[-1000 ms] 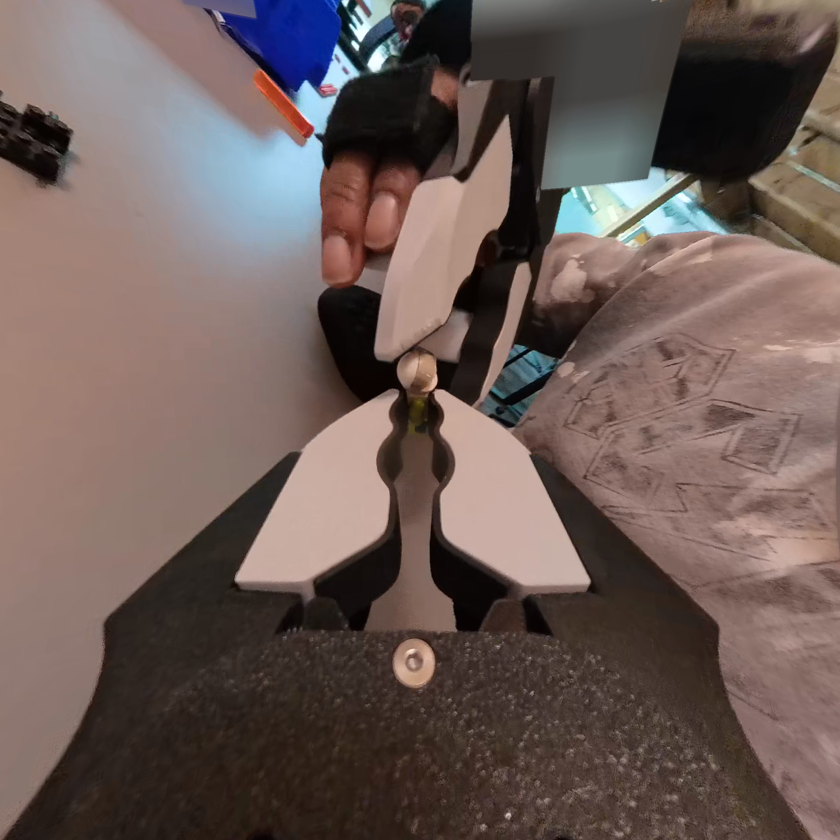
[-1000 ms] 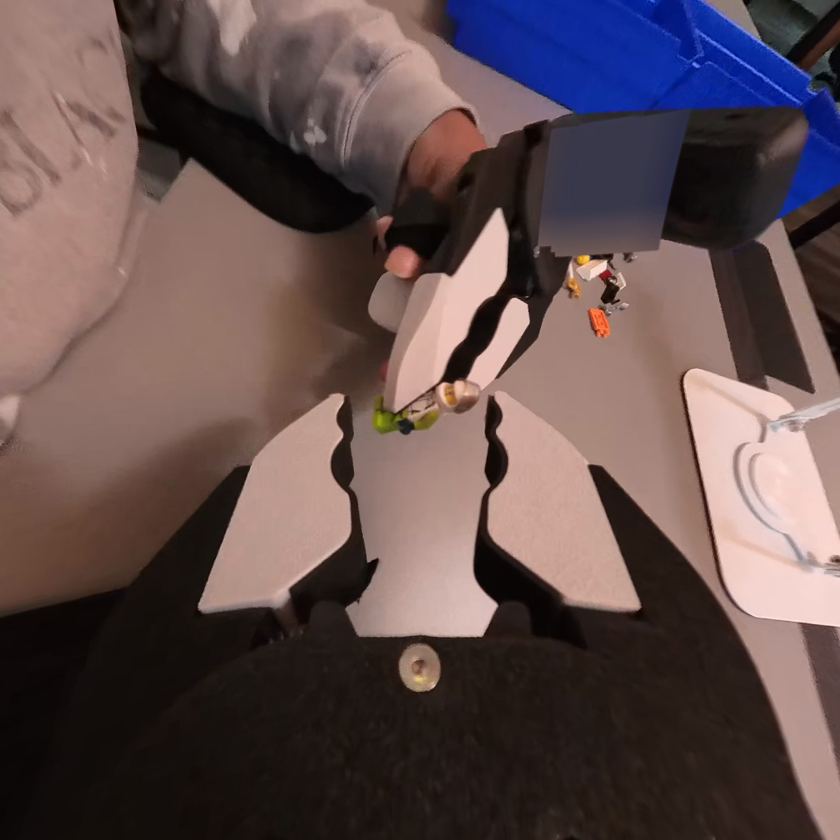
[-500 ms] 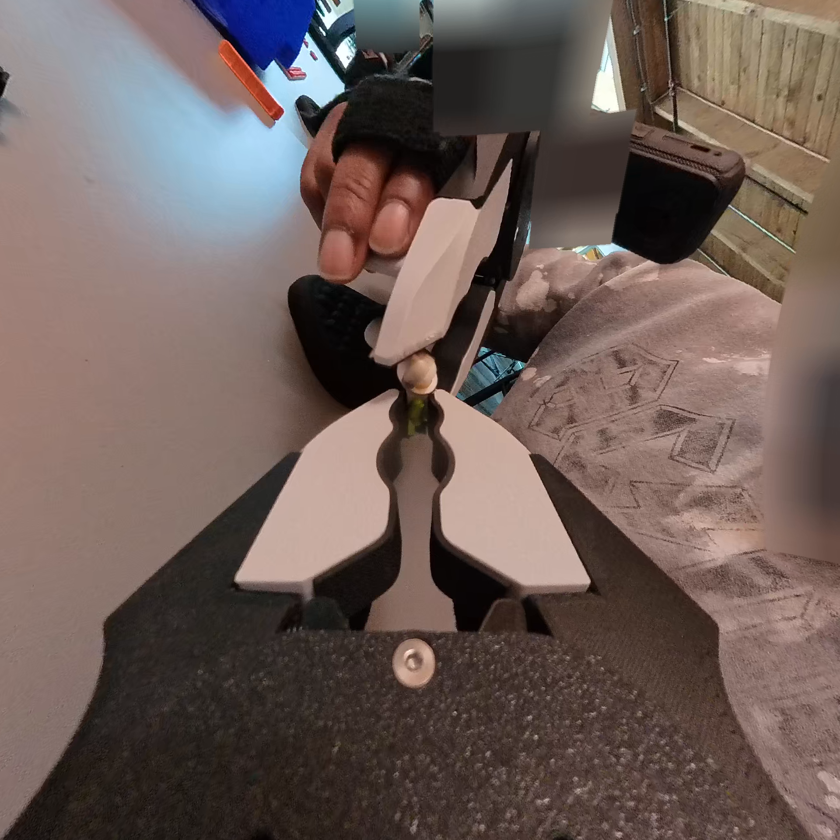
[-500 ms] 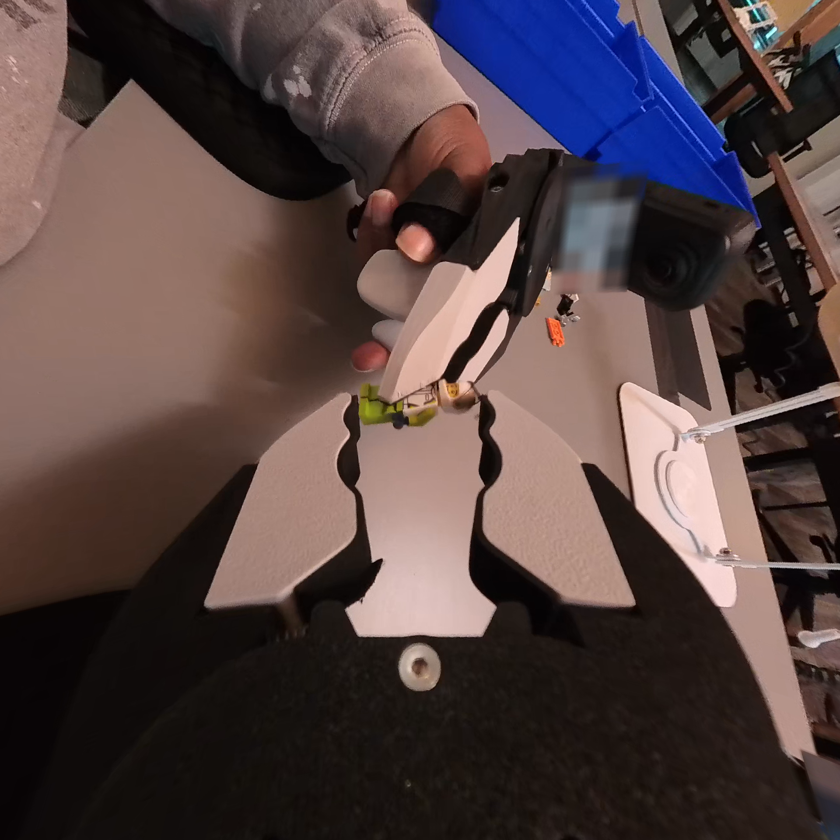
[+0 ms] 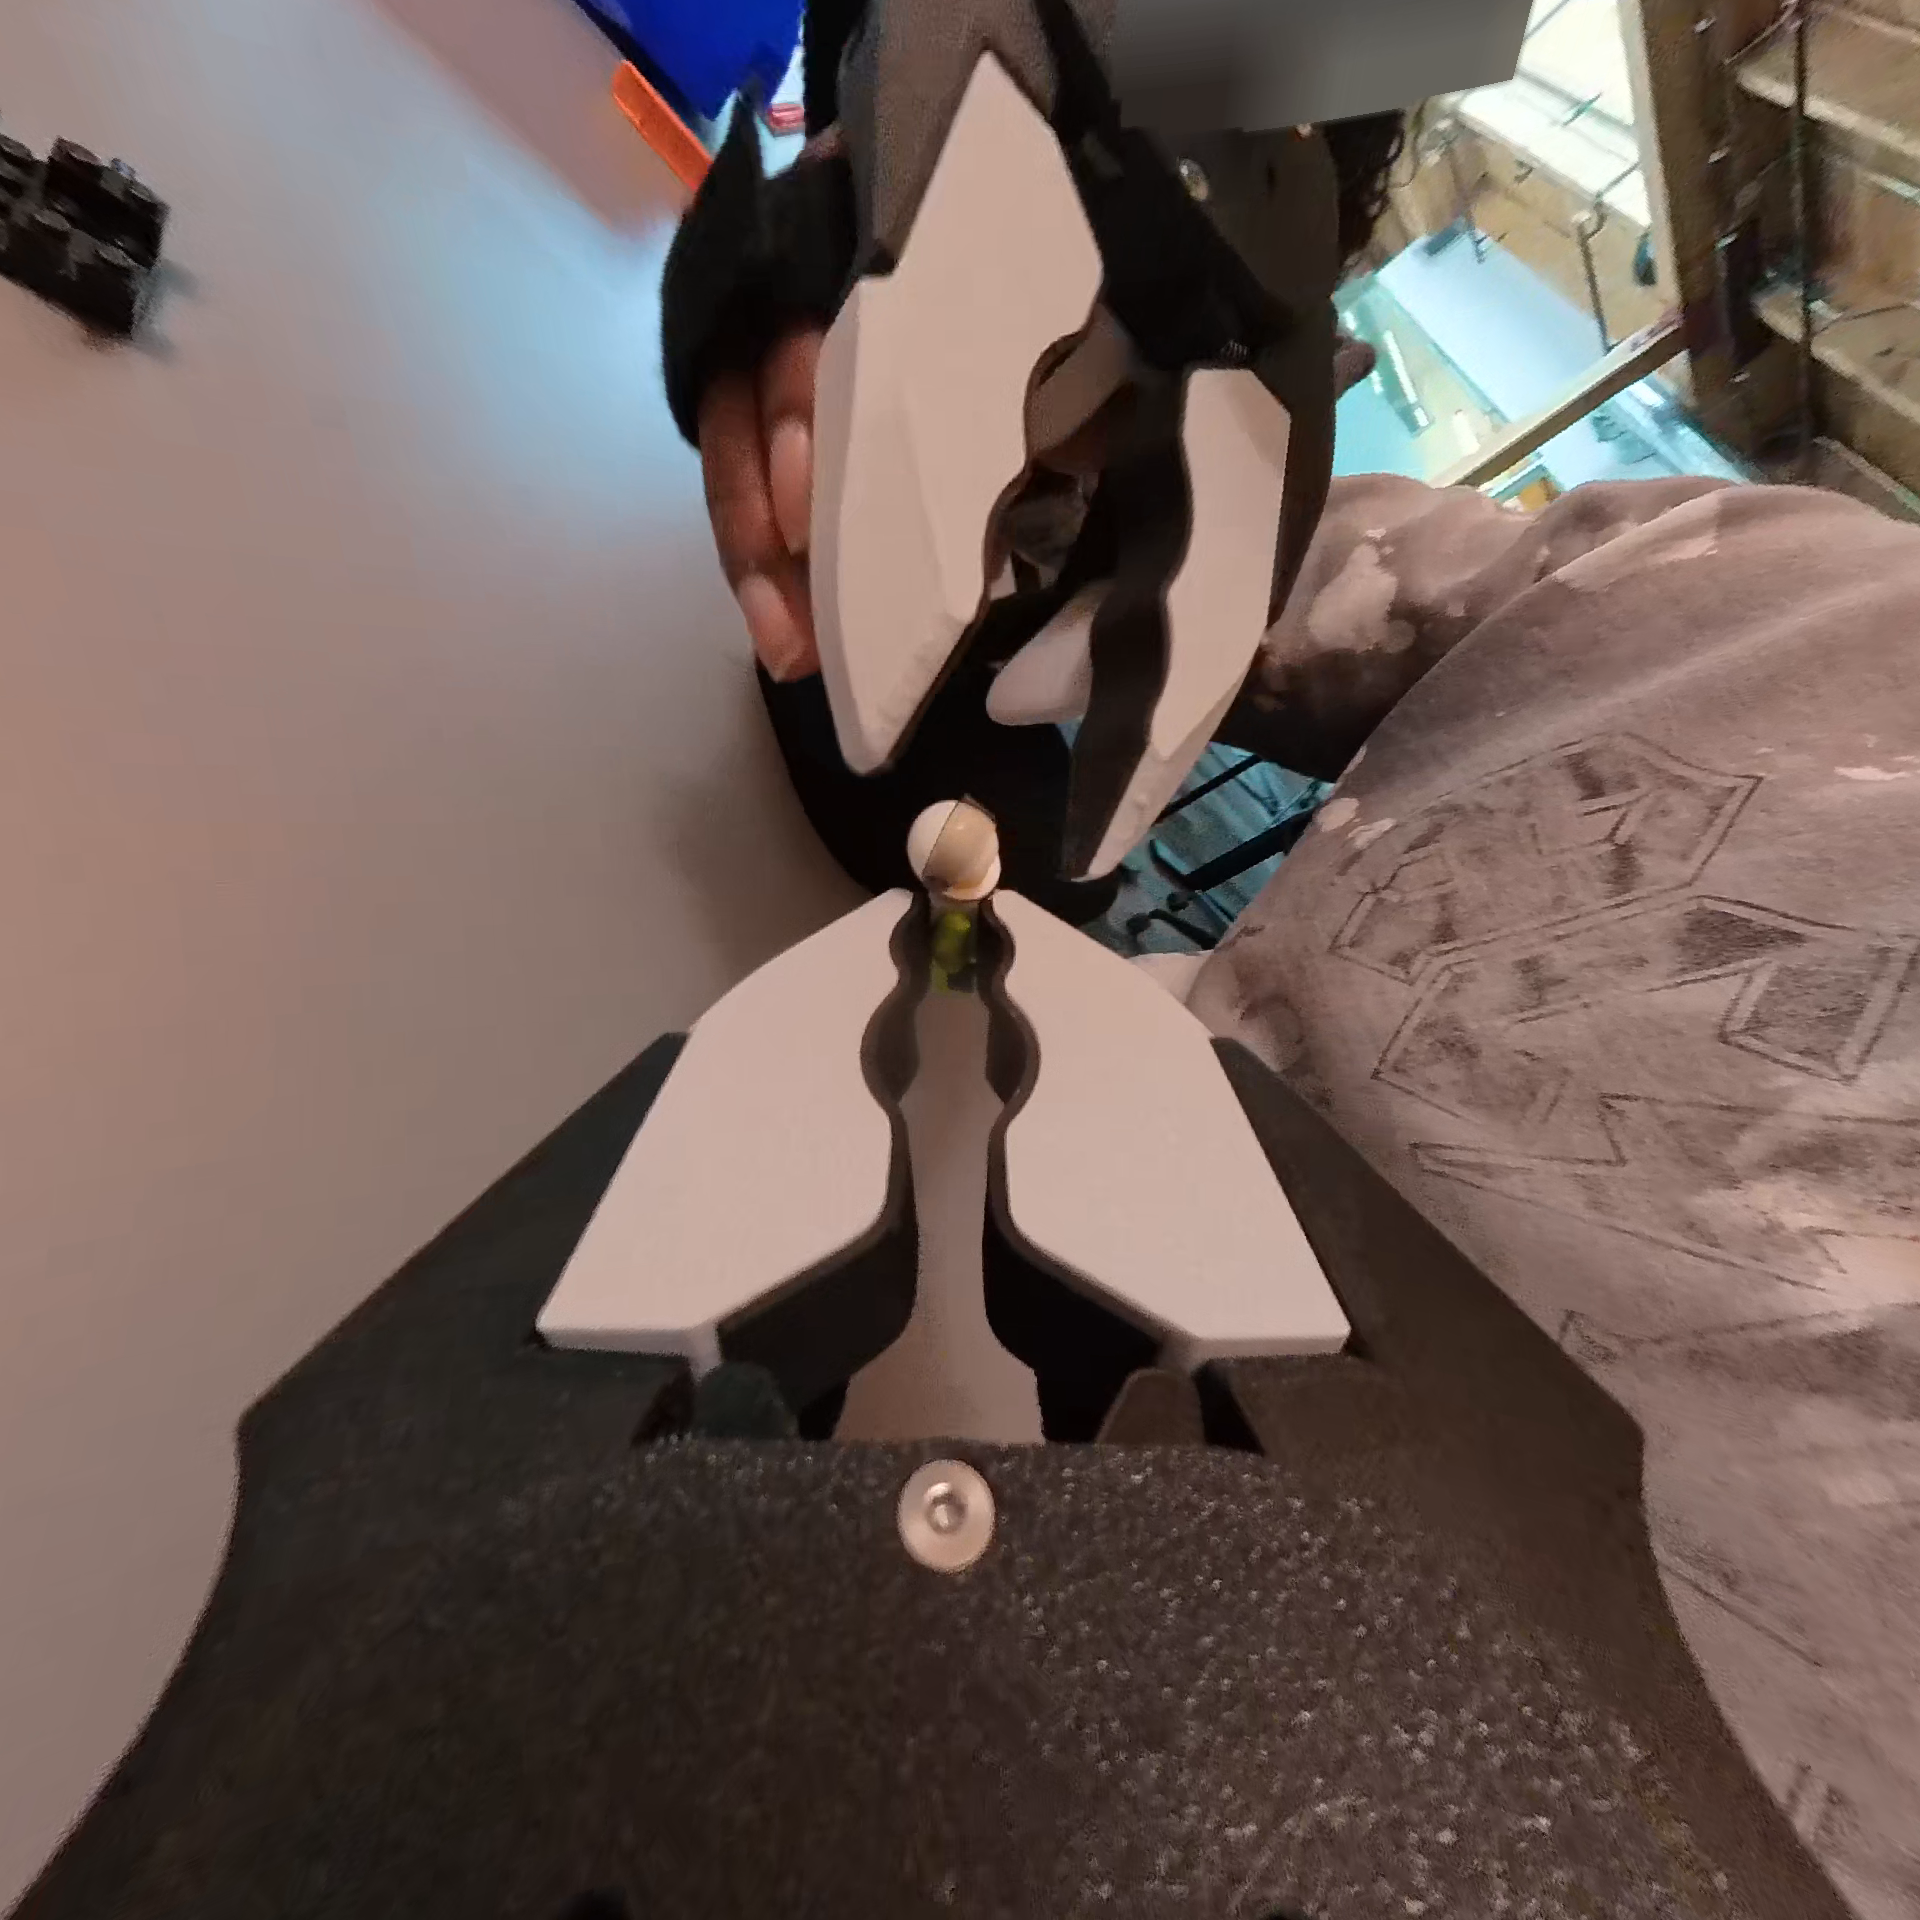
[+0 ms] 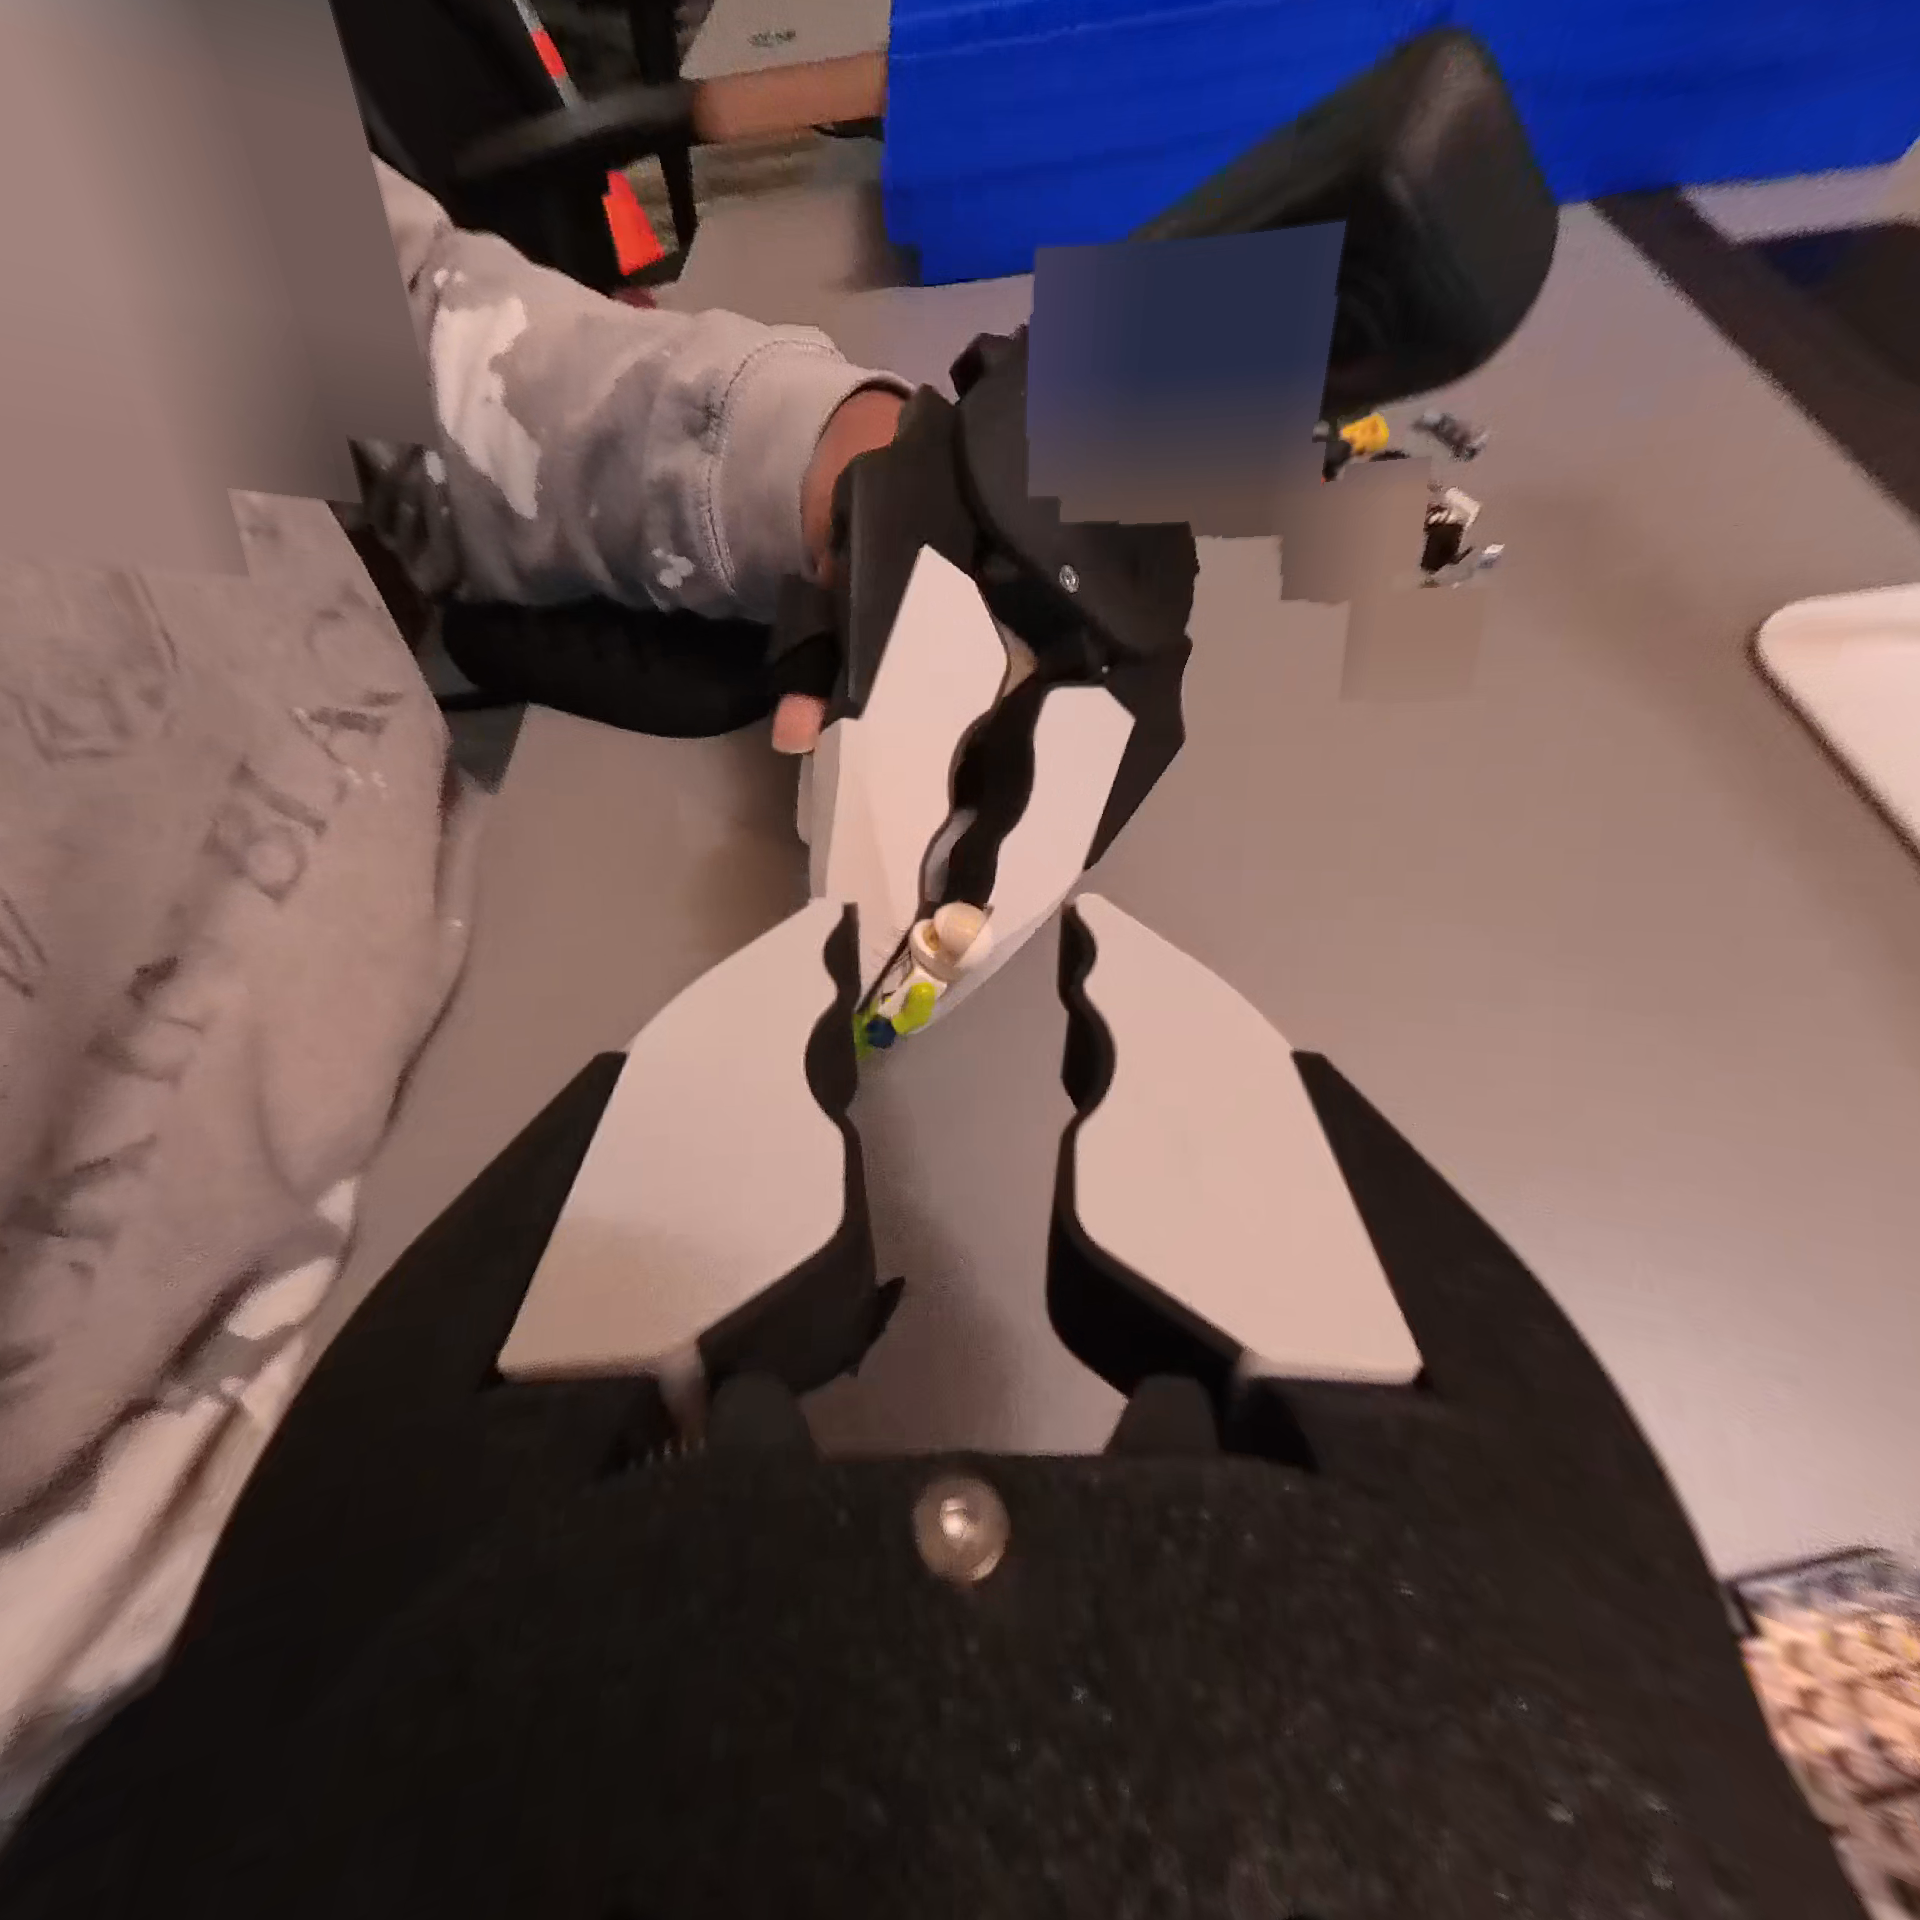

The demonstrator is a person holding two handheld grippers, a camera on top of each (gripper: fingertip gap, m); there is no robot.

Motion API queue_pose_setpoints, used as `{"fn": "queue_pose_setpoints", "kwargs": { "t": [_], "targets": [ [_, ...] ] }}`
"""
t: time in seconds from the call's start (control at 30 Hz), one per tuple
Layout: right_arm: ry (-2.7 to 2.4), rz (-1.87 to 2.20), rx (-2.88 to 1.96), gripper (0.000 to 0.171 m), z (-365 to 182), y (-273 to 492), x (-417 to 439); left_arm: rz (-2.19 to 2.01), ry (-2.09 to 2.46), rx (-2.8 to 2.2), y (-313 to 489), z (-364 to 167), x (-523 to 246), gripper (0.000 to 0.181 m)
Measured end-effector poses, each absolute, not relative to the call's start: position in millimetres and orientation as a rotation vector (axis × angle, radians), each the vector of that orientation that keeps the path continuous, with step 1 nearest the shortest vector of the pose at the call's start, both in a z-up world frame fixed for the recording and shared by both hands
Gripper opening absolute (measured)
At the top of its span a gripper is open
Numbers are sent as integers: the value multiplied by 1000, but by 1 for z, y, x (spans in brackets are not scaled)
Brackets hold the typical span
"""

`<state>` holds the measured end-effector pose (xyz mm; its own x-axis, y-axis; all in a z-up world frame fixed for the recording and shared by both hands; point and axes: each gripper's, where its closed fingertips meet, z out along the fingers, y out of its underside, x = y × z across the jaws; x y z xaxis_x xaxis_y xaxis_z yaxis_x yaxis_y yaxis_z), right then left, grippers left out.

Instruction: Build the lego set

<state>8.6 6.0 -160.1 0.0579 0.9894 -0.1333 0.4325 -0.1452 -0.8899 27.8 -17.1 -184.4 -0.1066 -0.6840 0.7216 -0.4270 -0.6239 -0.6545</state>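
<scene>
My left gripper [image 5: 951, 920] is shut on a small lego minifigure [image 5: 954, 854] with a lime green body and a pale round head. The head sticks out past the fingertips. My right gripper [image 6: 956, 904] is open and empty, and its tips flank the minifigure [image 6: 920, 997] without touching it. In the left wrist view the right gripper [image 5: 982, 816] points down at the head, with one tip just above it and the other to its right. Both grippers are held above the grey table [image 6: 1455, 935].
A black lego assembly [image 5: 73, 249] lies at the far left. Loose lego parts [image 6: 1444, 530] lie beyond the grippers, near blue bins [image 6: 1143, 104]. A white tray [image 6: 1849, 707] is at the right edge and a printed booklet [image 6: 1829, 1704] at bottom right. The person's grey sleeve [image 6: 623, 457] is at left. The grippers are tip to tip, or close to it. From either gripper's tips it is about 20 centimeters to the black lego assembly [image 5: 73, 249].
The right gripper has swung round to face the minifigure's head and drawn slightly back from it. The minifigure now points lengthwise toward the right gripper. The left gripper keeps its hold.
</scene>
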Motion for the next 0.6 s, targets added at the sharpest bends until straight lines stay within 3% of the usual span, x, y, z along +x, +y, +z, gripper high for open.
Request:
{"fn": "queue_pose_setpoints", "kwargs": {
  "t": [0.3, 0.6],
  "targets": [
    [-1389, 1283, -1718, 13, -167, 4, 9, -1723, 1296, -1933, -18, -187, 27, 8],
    [-1429, 1461, -1629, 12, -161, -4, 11, -1786, 1326, -1884, -26, -181, 28, 8]
  ]
}}
